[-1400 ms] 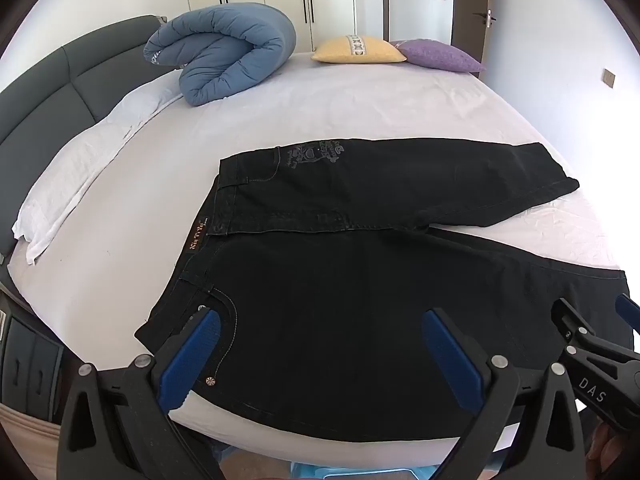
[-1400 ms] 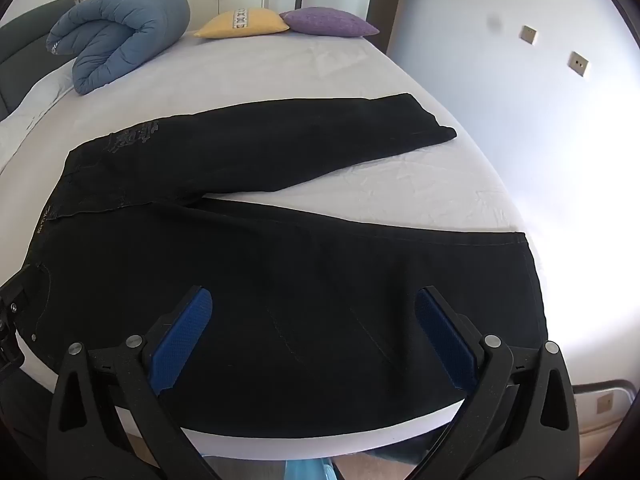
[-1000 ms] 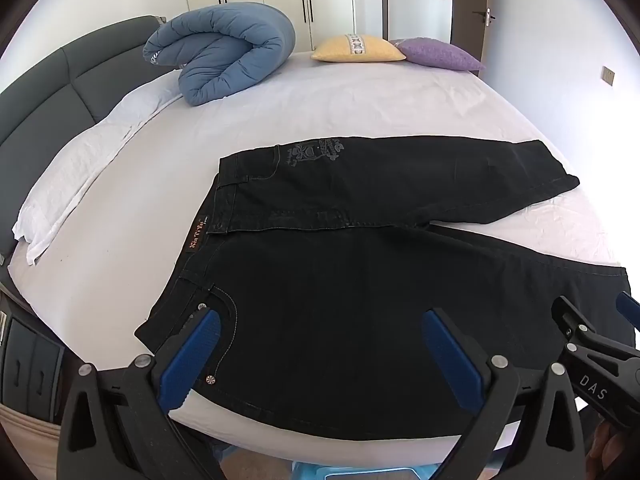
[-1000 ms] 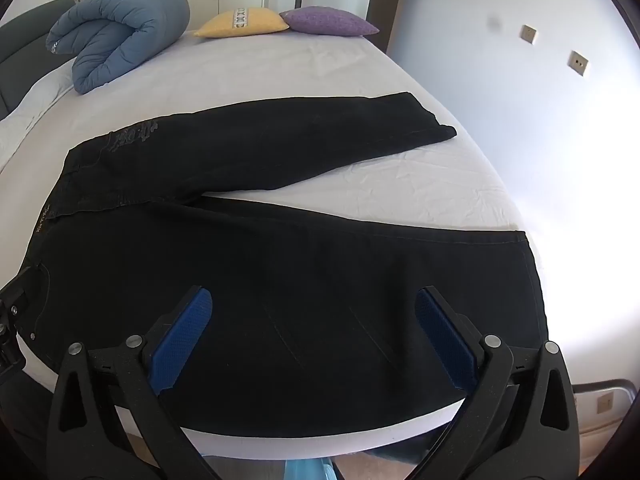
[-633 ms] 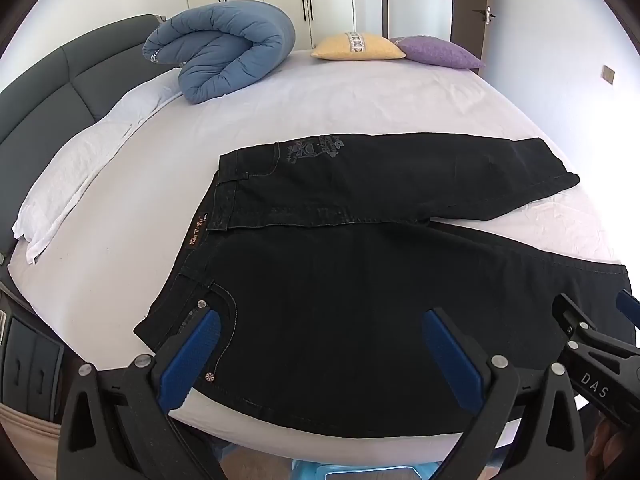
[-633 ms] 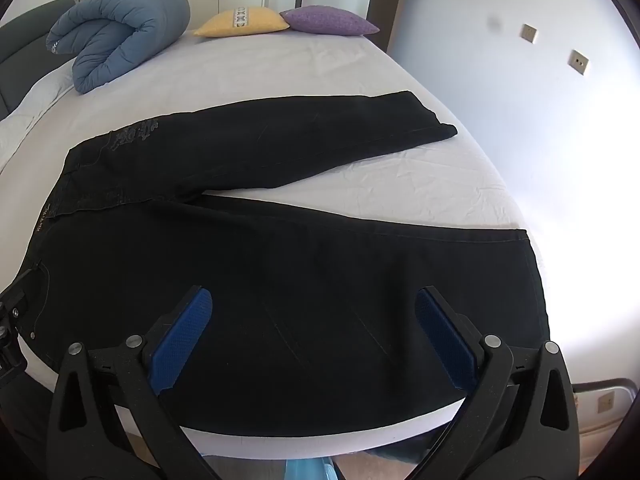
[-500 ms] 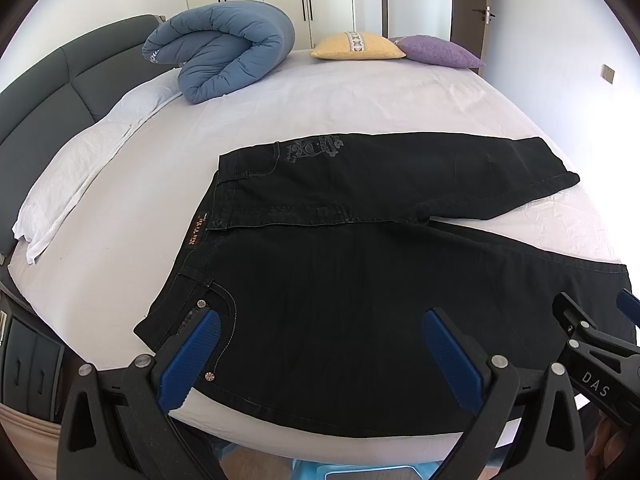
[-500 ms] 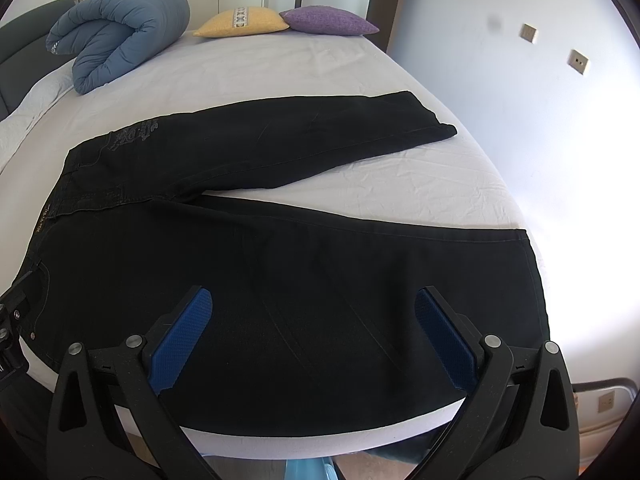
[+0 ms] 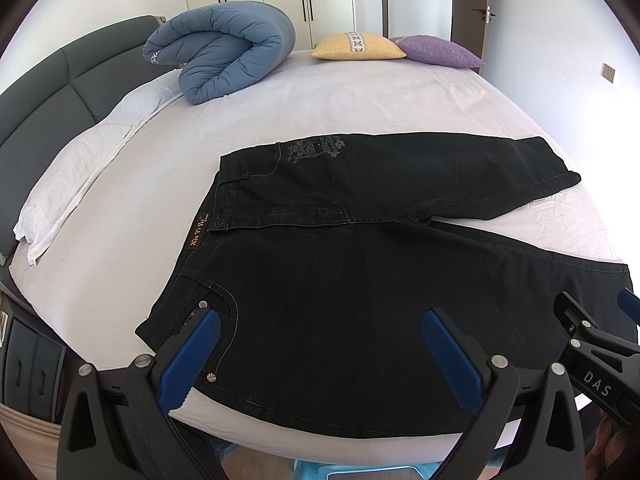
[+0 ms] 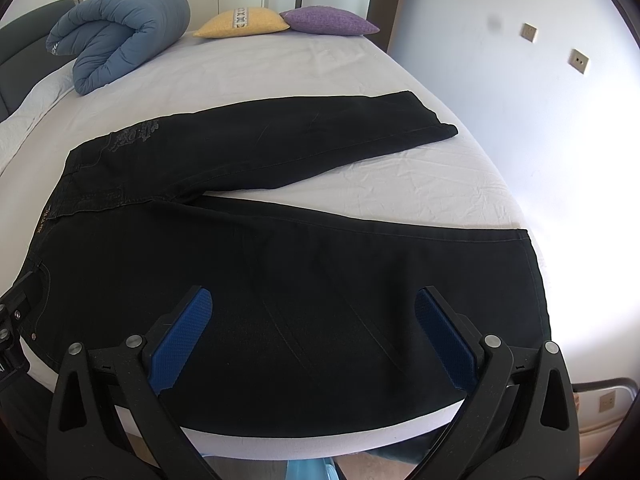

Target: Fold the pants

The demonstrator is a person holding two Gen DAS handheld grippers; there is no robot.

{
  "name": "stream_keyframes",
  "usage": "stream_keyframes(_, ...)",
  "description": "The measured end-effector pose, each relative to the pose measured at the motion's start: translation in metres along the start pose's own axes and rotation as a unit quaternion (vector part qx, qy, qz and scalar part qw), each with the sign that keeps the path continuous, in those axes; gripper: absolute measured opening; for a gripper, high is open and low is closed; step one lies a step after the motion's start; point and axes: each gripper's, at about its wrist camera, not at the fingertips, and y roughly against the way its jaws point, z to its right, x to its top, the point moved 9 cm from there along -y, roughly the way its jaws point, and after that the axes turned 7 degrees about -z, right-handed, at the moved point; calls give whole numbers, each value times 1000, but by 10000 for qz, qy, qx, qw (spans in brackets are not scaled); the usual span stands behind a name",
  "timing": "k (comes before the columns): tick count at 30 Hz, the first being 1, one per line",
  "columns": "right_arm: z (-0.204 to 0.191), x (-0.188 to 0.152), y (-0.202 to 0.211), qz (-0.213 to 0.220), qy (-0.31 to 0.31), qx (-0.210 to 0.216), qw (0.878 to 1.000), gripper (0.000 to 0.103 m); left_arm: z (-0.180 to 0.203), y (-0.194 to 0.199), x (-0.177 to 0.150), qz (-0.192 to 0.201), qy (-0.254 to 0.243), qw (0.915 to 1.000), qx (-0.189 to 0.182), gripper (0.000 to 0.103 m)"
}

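Observation:
Black jeans (image 9: 340,264) lie flat on the white bed sheet (image 9: 360,92), waistband to the left, two legs spread to the right in a V. They also show in the right wrist view (image 10: 280,264). My left gripper (image 9: 320,344) is open and empty, above the near hip and pocket. My right gripper (image 10: 314,324) is open and empty, above the near leg. Its black frame shows at the right edge of the left wrist view (image 9: 588,344).
A rolled blue duvet (image 9: 224,60), a yellow pillow (image 9: 358,46) and a purple pillow (image 9: 438,52) lie at the far side of the bed. A dark headboard (image 9: 44,92) and white bedding (image 9: 84,168) are on the left. The near bed edge (image 10: 320,446) runs below both grippers.
Both grippers have drifted very slightly; the pants stay put. Both stay open.

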Motion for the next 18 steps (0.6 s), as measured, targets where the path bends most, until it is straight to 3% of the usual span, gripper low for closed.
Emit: stream_keyframes(18,1,-1,-1,9,1,20,10000,103,-3,1,0,-12,-9,10000,1,103)
